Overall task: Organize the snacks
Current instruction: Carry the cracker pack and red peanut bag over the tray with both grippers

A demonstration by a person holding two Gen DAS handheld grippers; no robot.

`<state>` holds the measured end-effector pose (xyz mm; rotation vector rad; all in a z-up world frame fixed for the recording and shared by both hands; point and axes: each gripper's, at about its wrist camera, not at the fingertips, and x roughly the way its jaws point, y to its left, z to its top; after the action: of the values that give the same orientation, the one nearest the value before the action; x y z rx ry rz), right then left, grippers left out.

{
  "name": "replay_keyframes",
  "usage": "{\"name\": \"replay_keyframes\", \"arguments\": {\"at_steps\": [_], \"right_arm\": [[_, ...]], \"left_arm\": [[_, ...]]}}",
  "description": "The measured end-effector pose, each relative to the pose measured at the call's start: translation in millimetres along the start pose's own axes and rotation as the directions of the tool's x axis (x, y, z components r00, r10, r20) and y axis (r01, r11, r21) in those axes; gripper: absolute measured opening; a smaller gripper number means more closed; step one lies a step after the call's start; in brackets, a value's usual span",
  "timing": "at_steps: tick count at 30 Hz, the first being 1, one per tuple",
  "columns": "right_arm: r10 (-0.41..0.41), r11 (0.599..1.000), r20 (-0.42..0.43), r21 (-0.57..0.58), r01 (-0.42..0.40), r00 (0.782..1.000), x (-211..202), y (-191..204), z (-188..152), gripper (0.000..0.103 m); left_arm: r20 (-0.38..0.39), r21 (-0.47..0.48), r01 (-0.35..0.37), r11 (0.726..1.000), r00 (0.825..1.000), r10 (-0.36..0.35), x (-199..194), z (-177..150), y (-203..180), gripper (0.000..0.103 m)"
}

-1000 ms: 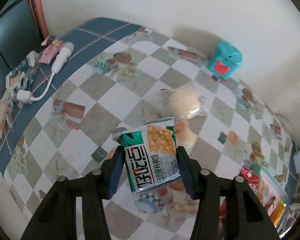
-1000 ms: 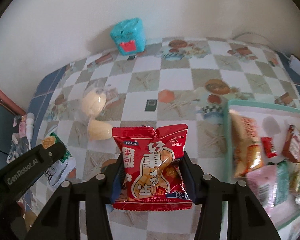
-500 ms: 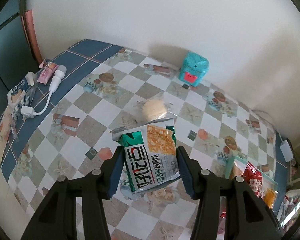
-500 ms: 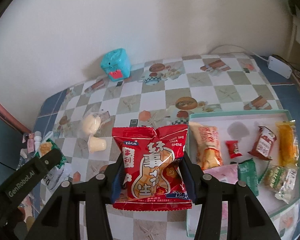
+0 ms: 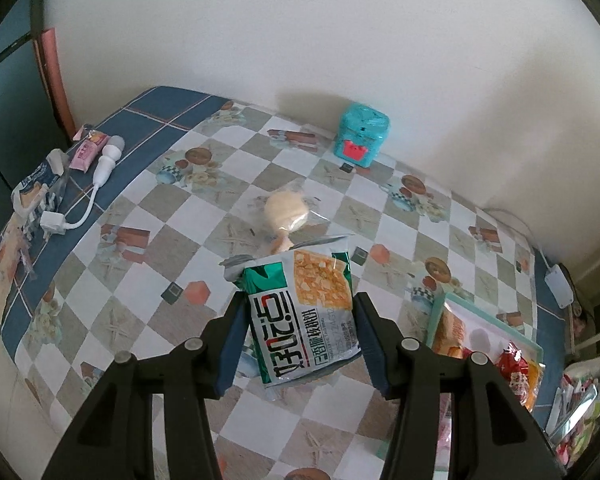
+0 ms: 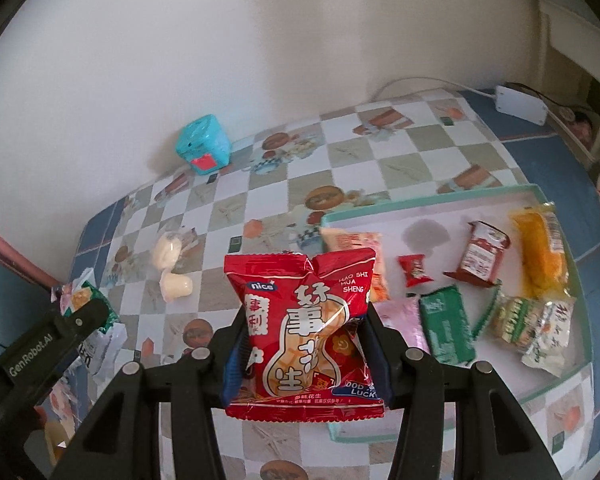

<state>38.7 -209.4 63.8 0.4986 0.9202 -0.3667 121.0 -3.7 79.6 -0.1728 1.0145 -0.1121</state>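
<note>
My left gripper [image 5: 300, 332] is clamped on a green-and-silver foil cracker packet [image 5: 302, 312], its blue pads pressing both side edges so the packet stands upright between them, clear of the table. My right gripper [image 6: 304, 340] grasps a red foil peanut packet with white characters [image 6: 304, 328] in the same way, squeezed at its sides and held above the near corner of the tray.

Just beyond the red packet lies the shallow white tray with a mint-green rim [image 6: 420, 200], resting on the checked grey-and-white tablecloth with a blue border [image 6: 360, 160]. Inside the tray I see a pale pink packet [image 6: 404, 320] beside a dark green packet [image 6: 446, 326], a small red sweet wrapper [image 6: 416, 270], a red-and-white sachet [image 6: 482, 258], a long orange packet [image 6: 540, 252], and pale green-white packets [image 6: 536, 330] at the right end. An orange-and-cream packet [image 6: 354, 242] sits at the tray's left end, partly hidden by what I hold.

To the left, on the cloth, two cream-coloured buns in clear wrap [image 6: 168, 264] lie close together, well apart from the tray. My other gripper shows at the lower left edge of the right view.

Farther back, a turquoise cube-shaped box with a red mouth [image 6: 204, 146] stands near the white wall [image 6: 260, 40]. In the left view, a white cable with a plug [image 5: 80, 200] and a pink tube [image 5: 86, 152] lie on the blue border.
</note>
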Motion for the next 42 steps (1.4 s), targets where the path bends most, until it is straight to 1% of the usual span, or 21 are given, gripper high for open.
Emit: {"name": "replay_keyframes", "arguments": {"at_steps": [5, 11, 18, 24, 29, 32, 36, 42], "right_arm": [[-0.017, 0.999, 0.013, 0.042, 0.016, 1.000, -6, -21, 6, 0.054], [-0.031, 0.993, 0.014, 0.117, 0.029, 0.999, -6, -54, 14, 0.054], [-0.093, 0.968, 0.015, 0.237, 0.087, 0.996, -8, -108, 20, 0.054], [-0.127, 0.948, 0.013, 0.297, 0.118, 0.992, -12, -138, 23, 0.054], [-0.129, 0.936, -0.016, 0.329, 0.128, 0.991, -7, -151, 21, 0.054], [-0.135, 0.928, -0.049, 0.343, 0.144, 0.990, 1, -157, 19, 0.054], [-0.145, 0.921, -0.084, 0.353, 0.165, 0.986, 12, -163, 14, 0.054], [-0.145, 0.917, -0.103, 0.359, 0.173, 0.984, 18, -165, 12, 0.054]], "left_arm": [[0.002, 0.034, 0.016, 0.999, 1.000, -0.016, -4, -4, -16, 0.054], [-0.020, 0.068, 0.042, 0.997, 0.999, -0.041, -2, -12, -35, 0.054], [-0.053, 0.120, 0.072, 0.990, 0.996, -0.066, 1, -23, -64, 0.054], [-0.093, 0.190, 0.099, 0.977, 0.992, -0.083, 8, -39, -97, 0.054], [-0.150, 0.267, 0.107, 0.958, 0.986, -0.069, 23, -60, -125, 0.054], [-0.172, 0.308, 0.077, 0.948, 0.985, -0.024, 36, -70, -136, 0.054], [-0.211, 0.331, 0.062, 0.941, 0.977, 0.010, 52, -80, -141, 0.054], [-0.251, 0.357, 0.046, 0.933, 0.967, 0.049, 69, -93, -145, 0.054]]}}
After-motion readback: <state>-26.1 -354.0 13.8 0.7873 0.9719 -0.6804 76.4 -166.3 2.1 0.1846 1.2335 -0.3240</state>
